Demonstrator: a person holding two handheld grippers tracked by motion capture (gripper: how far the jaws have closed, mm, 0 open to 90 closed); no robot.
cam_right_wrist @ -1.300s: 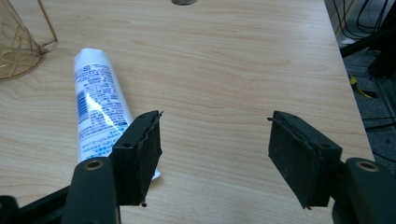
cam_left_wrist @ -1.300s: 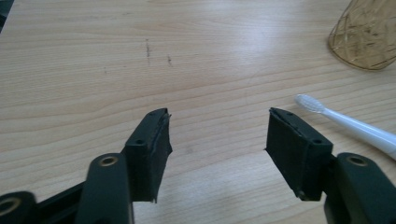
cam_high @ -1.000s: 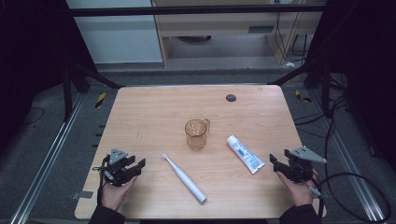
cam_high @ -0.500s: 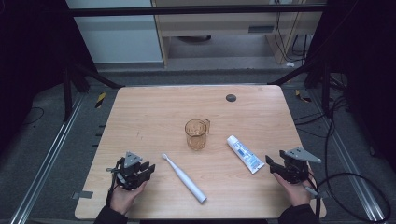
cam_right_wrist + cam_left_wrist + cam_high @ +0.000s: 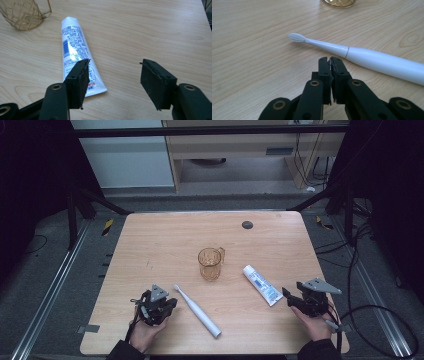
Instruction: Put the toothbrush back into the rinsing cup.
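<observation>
Wooden and pale, the bench (image 5: 165,245) is the biggest thing, and everything lies on it. A see-through amber cup (image 5: 210,264) with a handle stands near the middle of the bench. A white toothbrush (image 5: 196,310) lies slanted toward the near edge, its brush end pointing to the far left and its thick end close to the near edge. A white toothpaste tube (image 5: 262,285) with blue writing lies flat, slanted too, to the right of the cup. A small dark round spot (image 5: 247,224) sits near the far edge. The left tool (image 5: 159,308), held in a hand near the near left corner, is just beside the brush end of the toothbrush but not touching it. Its jaws have just been closing and now press together with nothing between them, as the left gripper view shows (image 5: 329,65). The right tool (image 5: 295,301), held in a hand near the near right corner, stands wide open and holds nothing. In the right gripper view (image 5: 113,75) one jaw is just in front of the flat end of the tube.
</observation>
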